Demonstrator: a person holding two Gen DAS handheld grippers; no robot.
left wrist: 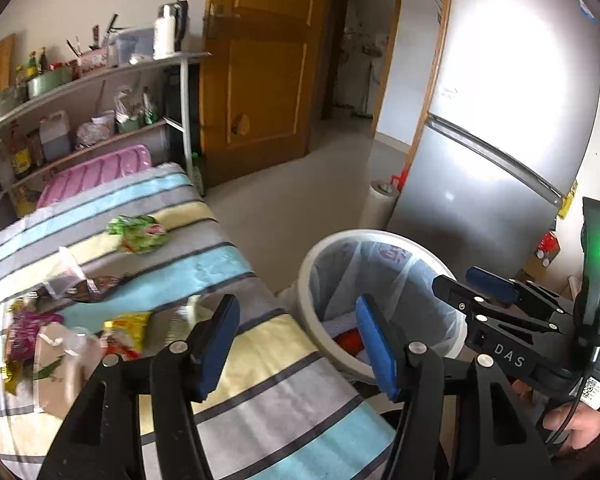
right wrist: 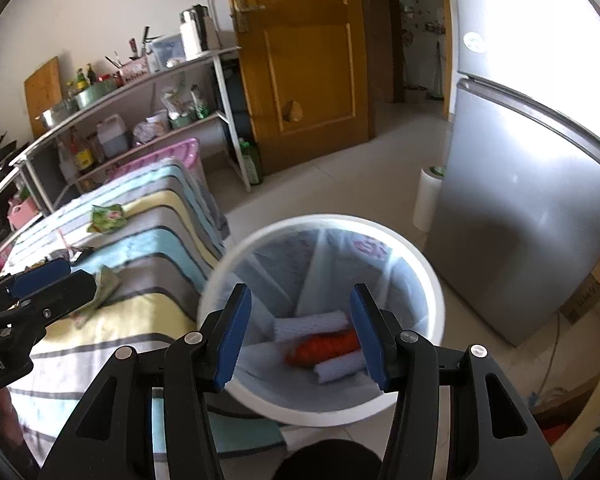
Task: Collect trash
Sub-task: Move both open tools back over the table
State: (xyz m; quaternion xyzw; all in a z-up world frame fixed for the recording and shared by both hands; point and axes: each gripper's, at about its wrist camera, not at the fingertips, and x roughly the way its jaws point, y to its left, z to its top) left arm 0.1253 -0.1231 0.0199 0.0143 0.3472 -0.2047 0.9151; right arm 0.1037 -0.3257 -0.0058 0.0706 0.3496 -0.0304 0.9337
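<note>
A white trash bin point(right wrist: 432, 280) with a clear liner stands on the floor beside the table; an orange wrapper point(right wrist: 324, 346) and white pieces point(right wrist: 310, 324) lie inside. My right gripper point(right wrist: 300, 336) is open and empty above the bin's mouth. My left gripper point(left wrist: 296, 344) is open and empty over the table's near corner, left of the bin point(left wrist: 312, 264). On the striped cloth point(left wrist: 204, 264) lie a green wrapper point(left wrist: 138, 234), a brown wrapper point(left wrist: 88, 286), a yellow-red wrapper point(left wrist: 126, 332) and a heap of packets point(left wrist: 32, 340). The right gripper point(left wrist: 476, 286) also shows in the left wrist view.
A silver fridge point(right wrist: 520, 208) stands right of the bin, with a white roll point(right wrist: 426, 196) at its foot. A metal shelf point(left wrist: 100, 80) with bottles and pots is behind the table. A wooden door point(left wrist: 268, 60) stands beyond. A cardboard box point(right wrist: 584, 294) sits by the fridge.
</note>
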